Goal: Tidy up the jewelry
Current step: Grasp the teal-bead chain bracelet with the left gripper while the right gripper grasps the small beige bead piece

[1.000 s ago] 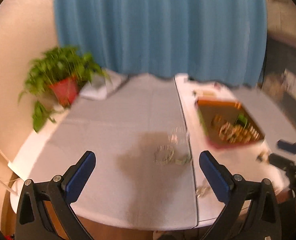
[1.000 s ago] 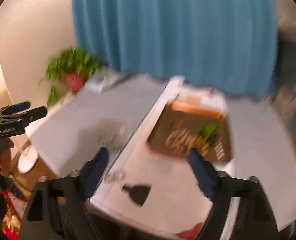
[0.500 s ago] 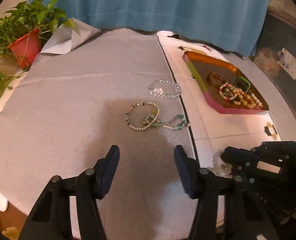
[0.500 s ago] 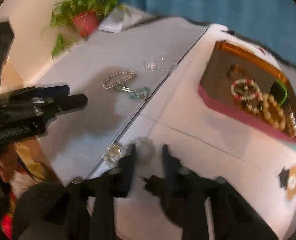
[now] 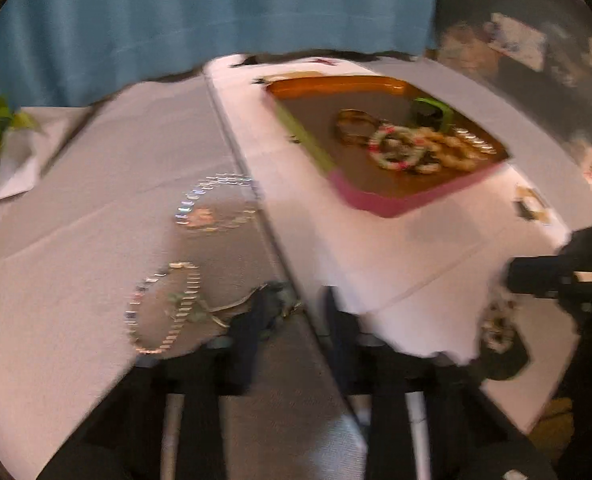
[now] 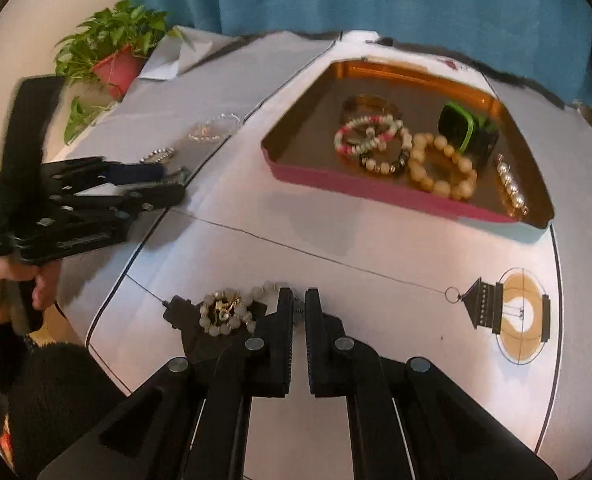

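My left gripper [image 5: 296, 312] hovers low over the grey cloth. Its jaws are closing, a gap still shows, and the end of a green bead strand [image 5: 224, 310] lies at its left fingertip. A silver bracelet [image 5: 164, 308] and a clear crystal bracelet [image 5: 216, 204] lie just beyond. My right gripper [image 6: 299, 300] is shut, its tips just right of a pearl bracelet [image 6: 224, 314] on the white cloth. I see nothing gripped in it. The pink-walled tray [image 6: 375, 196] holds several bracelets, among them a wooden bead bracelet [image 6: 443, 168].
A potted plant [image 6: 112, 52] stands at the far left corner in front of a blue curtain. A lantern print [image 6: 495, 312] marks the white cloth at the right. A hand [image 6: 12, 276] holds the left gripper near the table's rounded front edge.
Both grippers have dropped from high above the table to just over it. The left jaws narrowed from wide open. The right jaws went from half open to shut.
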